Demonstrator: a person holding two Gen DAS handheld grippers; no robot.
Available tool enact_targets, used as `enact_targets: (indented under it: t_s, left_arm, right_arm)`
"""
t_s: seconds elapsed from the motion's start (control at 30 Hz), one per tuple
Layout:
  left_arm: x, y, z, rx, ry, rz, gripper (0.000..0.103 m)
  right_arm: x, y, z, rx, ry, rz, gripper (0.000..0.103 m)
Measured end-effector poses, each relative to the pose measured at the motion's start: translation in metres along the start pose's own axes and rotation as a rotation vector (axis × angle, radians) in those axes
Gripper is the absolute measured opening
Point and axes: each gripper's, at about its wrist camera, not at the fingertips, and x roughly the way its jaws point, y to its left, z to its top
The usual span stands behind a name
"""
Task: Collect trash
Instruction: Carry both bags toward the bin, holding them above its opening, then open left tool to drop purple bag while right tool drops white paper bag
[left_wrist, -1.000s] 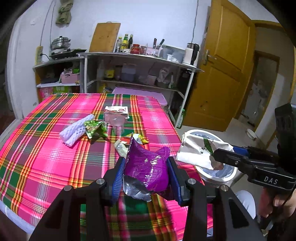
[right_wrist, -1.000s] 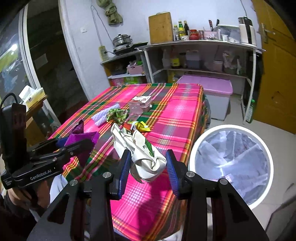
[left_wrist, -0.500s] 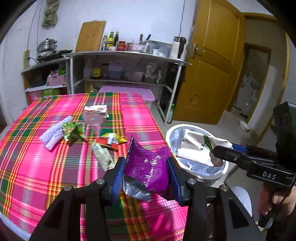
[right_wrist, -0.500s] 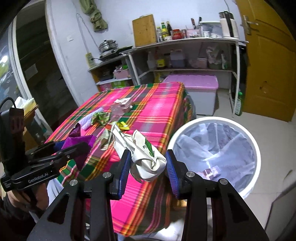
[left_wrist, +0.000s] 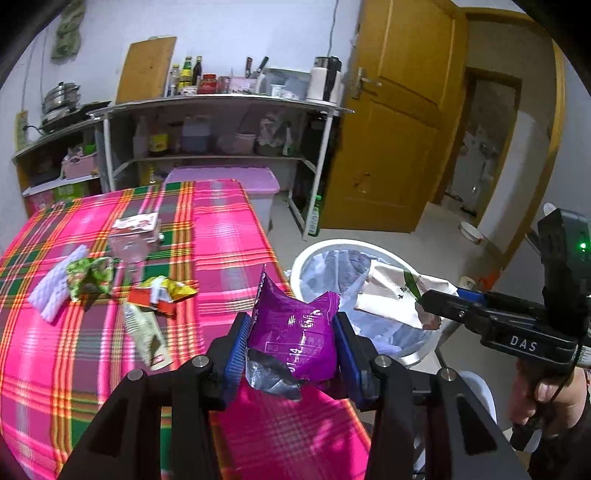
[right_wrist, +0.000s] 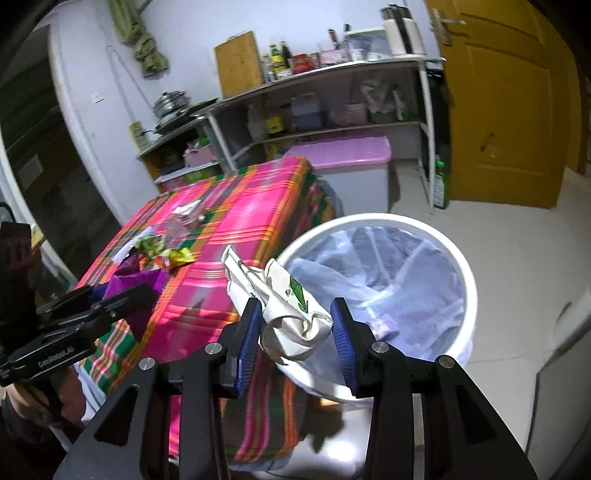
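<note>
Two pieces are mine: my left gripper (left_wrist: 291, 341) jaws clamp the purple snack bag (left_wrist: 295, 332), my right gripper (right_wrist: 295, 332) jaws the crumpled white wrapper (right_wrist: 291, 314). Both have swung off the desk (left_wrist: 221, 236) toward the white lined bin (right_wrist: 458, 266); release probably next.

plaid-clothed table (left_wrist: 221, 236) with scattered wrappers (left_wrist: 162, 291), white foam sleeve (left_wrist: 55, 295), clear cup (left_wrist: 129, 243)

"DAS" marks the right gripper (left_wrist: 424, 308); "GenRobot.AI" marks the left gripper (right_wrist: 140, 295).
</note>
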Motion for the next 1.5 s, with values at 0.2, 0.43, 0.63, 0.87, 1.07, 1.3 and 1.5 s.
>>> enact_targets:
  t_s: [0.2, 0.43, 0.63, 0.87, 1.07, 1.3, 1.5]
  left_arm:
    - [0.024, -0.016, 0.006, 0.028, 0.032, -0.033, 0.045]
    - [0.058, -0.031, 0.009, 0.053, 0.090, -0.070, 0.045]
    - [0.086, -0.041, 0.011, 0.070, 0.135, -0.095, 0.045]
    - [0.116, -0.051, 0.014, 0.092, 0.195, -0.123, 0.046]
    - [0.132, -0.056, 0.014, 0.093, 0.243, -0.145, 0.046]
    - [0.135, -0.052, 0.015, 0.076, 0.236, -0.149, 0.049]
    - [0.127, -0.049, 0.018, 0.064, 0.214, -0.156, 0.055]
  right_arm:
    - [0.007, -0.023, -0.003, 0.045, 0.018, -0.030, 0.040]
    - [0.020, -0.044, -0.007, 0.075, 0.053, -0.055, 0.040]
    - [0.031, -0.057, -0.010, 0.094, 0.080, -0.070, 0.040]
    - [0.041, -0.068, -0.009, 0.108, 0.107, -0.102, 0.042]
    - [0.041, -0.069, -0.008, 0.097, 0.102, -0.113, 0.051]
    - [0.033, -0.068, -0.003, 0.107, 0.082, -0.116, 0.051]
    - [0.024, -0.060, -0.001, 0.097, 0.068, -0.113, 0.051]
